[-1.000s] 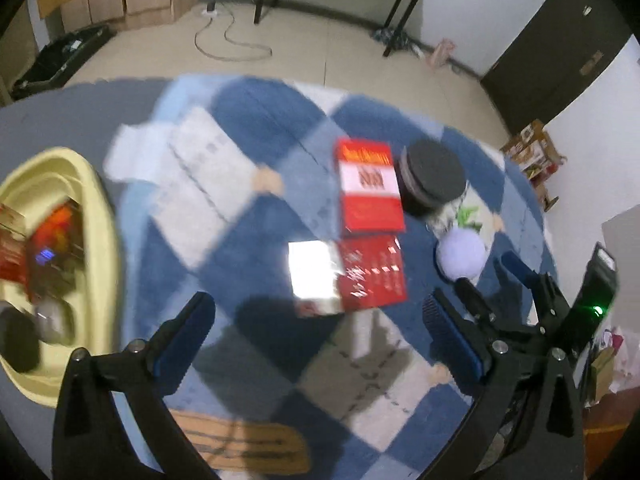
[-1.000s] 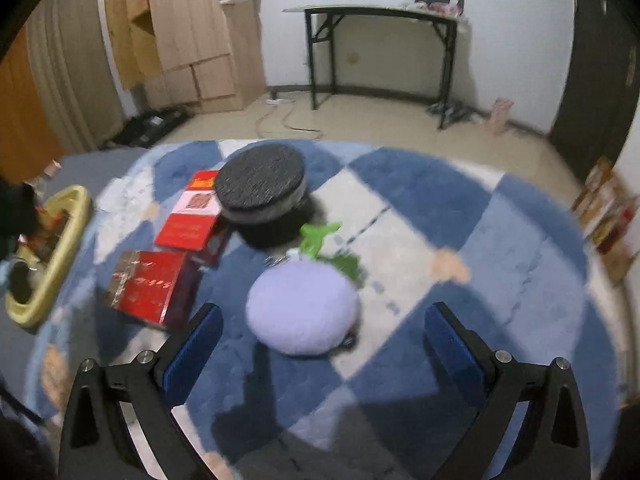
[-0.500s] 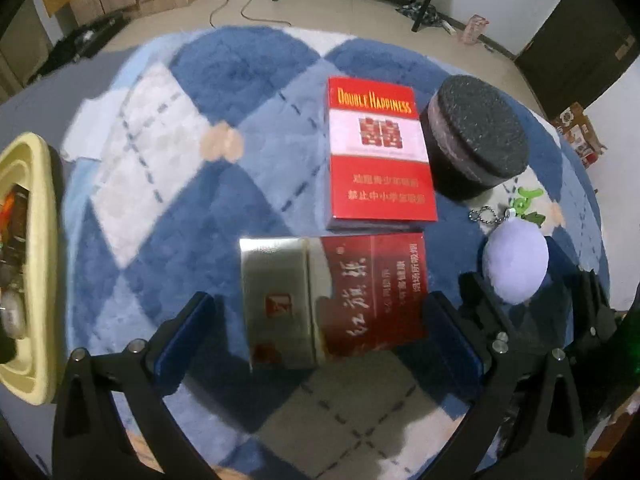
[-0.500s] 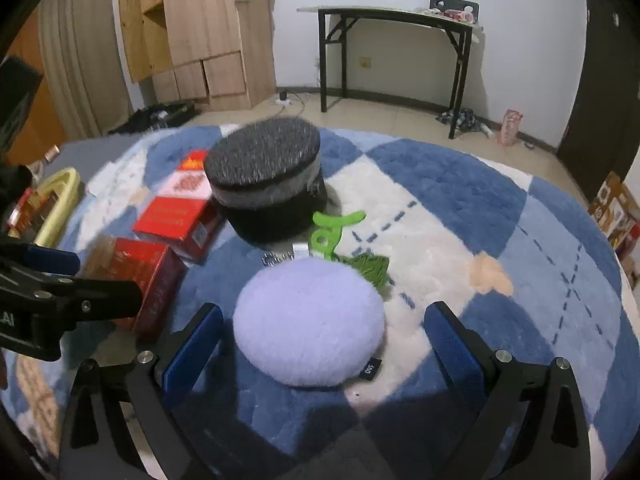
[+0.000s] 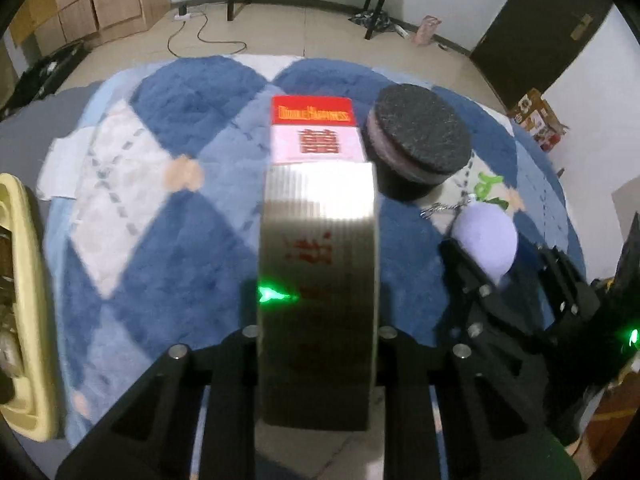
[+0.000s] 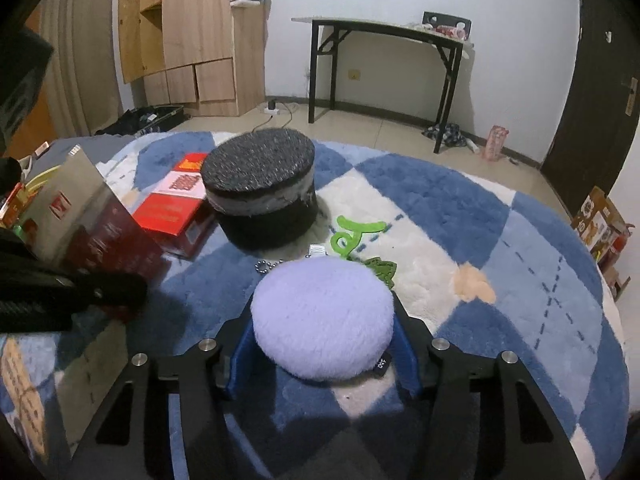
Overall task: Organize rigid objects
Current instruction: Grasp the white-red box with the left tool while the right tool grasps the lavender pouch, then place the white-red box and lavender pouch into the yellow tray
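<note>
Left wrist view: left gripper (image 5: 318, 336) just closed, clamped on the silver-and-red carton (image 5: 318, 264), tilted up off the blue checked rug (image 5: 176, 216); red flat box (image 5: 314, 128) beyond, black round tin (image 5: 420, 140) right of it, yellow tray (image 5: 24, 280) far left. Right wrist view: right gripper (image 6: 322, 344) just closed, squeezing the lilac plush puff (image 6: 322, 320) on the rug, near the tin, green tag (image 6: 354, 232) between.

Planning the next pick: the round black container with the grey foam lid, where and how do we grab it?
Grip the black container low on its dark side wall, below the overhanging foam lid, coming from above with the fingers on opposite sides. It stands upright and round. The red Double Happiness box sits close on its left, so put the fingers on the near and far sides.
</note>
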`<state>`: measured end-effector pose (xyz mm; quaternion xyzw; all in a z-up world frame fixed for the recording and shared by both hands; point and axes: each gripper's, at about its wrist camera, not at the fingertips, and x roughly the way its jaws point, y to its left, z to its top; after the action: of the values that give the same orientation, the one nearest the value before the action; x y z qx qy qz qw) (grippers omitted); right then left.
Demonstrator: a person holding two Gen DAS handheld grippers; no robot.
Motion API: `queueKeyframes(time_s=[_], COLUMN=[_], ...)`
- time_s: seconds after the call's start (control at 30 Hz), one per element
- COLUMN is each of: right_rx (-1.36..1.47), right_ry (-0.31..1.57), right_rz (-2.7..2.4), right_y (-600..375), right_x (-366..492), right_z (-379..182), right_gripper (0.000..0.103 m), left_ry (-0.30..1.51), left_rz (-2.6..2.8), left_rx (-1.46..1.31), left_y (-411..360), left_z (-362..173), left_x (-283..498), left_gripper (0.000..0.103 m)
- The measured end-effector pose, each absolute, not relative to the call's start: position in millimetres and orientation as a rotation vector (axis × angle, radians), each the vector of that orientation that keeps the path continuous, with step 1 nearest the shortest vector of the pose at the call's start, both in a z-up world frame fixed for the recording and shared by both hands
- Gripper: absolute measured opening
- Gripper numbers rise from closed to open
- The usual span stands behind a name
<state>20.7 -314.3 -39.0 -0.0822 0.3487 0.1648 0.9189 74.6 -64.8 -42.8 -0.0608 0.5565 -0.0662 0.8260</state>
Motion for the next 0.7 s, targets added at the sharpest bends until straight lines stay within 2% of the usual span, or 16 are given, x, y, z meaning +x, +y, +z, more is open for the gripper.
queueKeyframes(time_s=[0.27, 0.4, 0.57, 0.7], right_rx=[-0.119, -0.113, -0.123, -0.192], right_ry=[0.729, 0.722, 0.654, 0.598], right_rz=[0.337, 0.343, 0.413, 0.539], right_y=[-327, -328, -308, -262], right_x=[15, 14, -4, -35], right_z=[-41, -37, -10, 18], right_gripper=[0.057, 0.056, 0.055, 0.055], left_ry=[1.153, 1.13, 1.034, 1.005], left_rz=[-0.233, -0.249, -0.218, -0.087], left_rx=[-0.133, -0.116, -0.122, -0.123], left_y=[-45, -32, 38, 121], left_z=[-30, -6, 51, 72], left_x=[68, 58, 26, 1], left_gripper=[0.024, 0.023, 0.023, 0.023])
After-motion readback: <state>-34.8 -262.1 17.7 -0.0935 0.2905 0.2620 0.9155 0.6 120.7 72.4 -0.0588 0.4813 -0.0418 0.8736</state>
